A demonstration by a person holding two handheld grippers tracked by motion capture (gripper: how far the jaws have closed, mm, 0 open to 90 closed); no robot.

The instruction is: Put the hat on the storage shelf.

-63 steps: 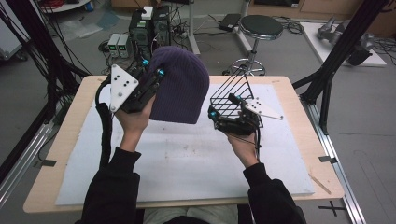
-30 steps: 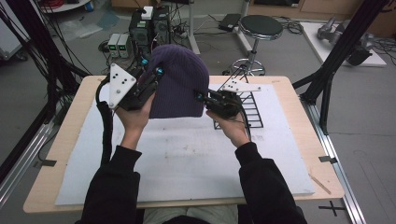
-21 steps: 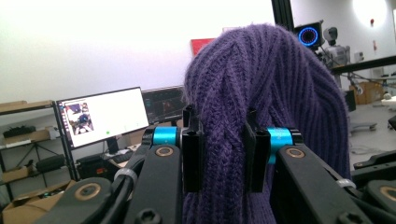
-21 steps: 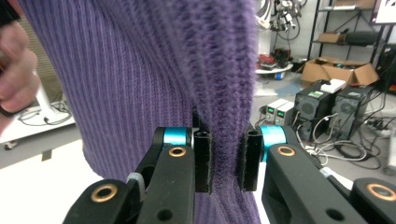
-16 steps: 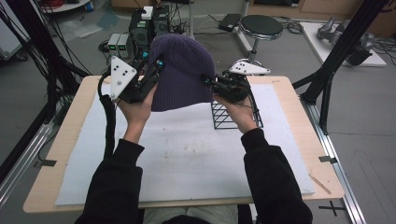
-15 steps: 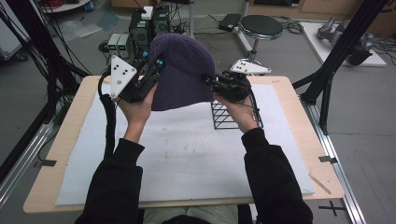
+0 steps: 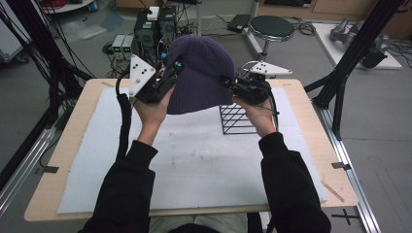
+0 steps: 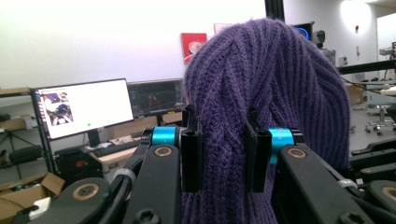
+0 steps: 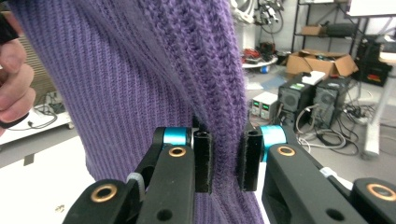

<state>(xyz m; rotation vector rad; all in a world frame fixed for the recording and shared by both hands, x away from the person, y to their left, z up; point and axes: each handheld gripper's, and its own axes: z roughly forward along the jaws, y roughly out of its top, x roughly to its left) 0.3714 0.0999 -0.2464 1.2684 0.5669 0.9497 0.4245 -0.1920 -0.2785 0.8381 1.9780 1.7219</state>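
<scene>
A purple knit beanie (image 7: 201,73) hangs in the air over the far edge of the table, stretched between both grippers. My left gripper (image 7: 175,70) is shut on its left edge; in the left gripper view the ribbed beanie (image 8: 271,93) rises between the two pads, with the gripper (image 8: 225,156) pinching a fold of it. My right gripper (image 7: 228,81) is shut on the right edge; in the right gripper view the beanie (image 9: 140,70) hangs close up and the gripper (image 9: 225,161) clamps a fold. A black wire rack (image 7: 238,119) stands on the table just below the right hand.
A white mat (image 7: 194,165) covers the wooden table (image 7: 77,126). Beyond the far edge stand computer boxes (image 7: 155,29) and a round stool (image 7: 271,26). Black frame posts (image 7: 350,63) rise at both sides. A monitor (image 8: 84,107) is behind the beanie.
The right gripper left the wire rack, went to the beanie's right edge and closed on it. Both hands then carried the beanie up and toward the far edge. The rack now stands upright.
</scene>
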